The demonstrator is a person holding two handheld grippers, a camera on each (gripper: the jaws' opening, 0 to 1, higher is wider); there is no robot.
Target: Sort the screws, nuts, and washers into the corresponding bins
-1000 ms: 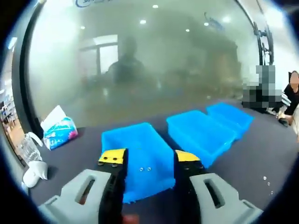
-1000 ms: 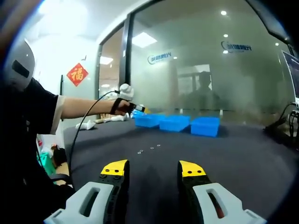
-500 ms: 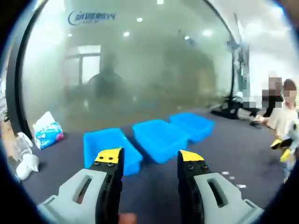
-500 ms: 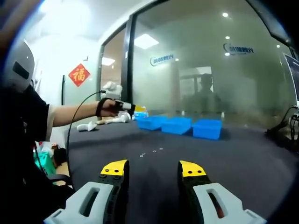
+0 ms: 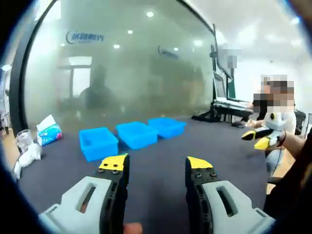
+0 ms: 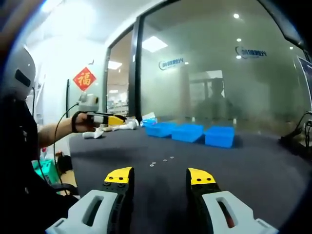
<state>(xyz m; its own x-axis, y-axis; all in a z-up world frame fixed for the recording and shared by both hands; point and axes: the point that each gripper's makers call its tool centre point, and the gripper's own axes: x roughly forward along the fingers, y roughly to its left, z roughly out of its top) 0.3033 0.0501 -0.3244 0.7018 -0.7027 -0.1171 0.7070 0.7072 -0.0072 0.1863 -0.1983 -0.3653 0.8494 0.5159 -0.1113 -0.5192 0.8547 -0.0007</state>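
In the right gripper view, the few small metal fasteners [image 6: 159, 161] lie loose on the dark grey table top [image 6: 253, 170], straight ahead of the right gripper [image 6: 161, 178] and just beyond its yellow-tipped jaws, which stand apart, holding nothing. The three blue plastic bins [image 6: 188, 132] sit in a row well past them, near the frosted glass wall [image 6: 219, 73]. The left gripper [image 5: 154, 165], likewise released and empty, faces the bins [image 5: 131, 135] from well back. By this judgement the right gripper is nearer the fasteners.
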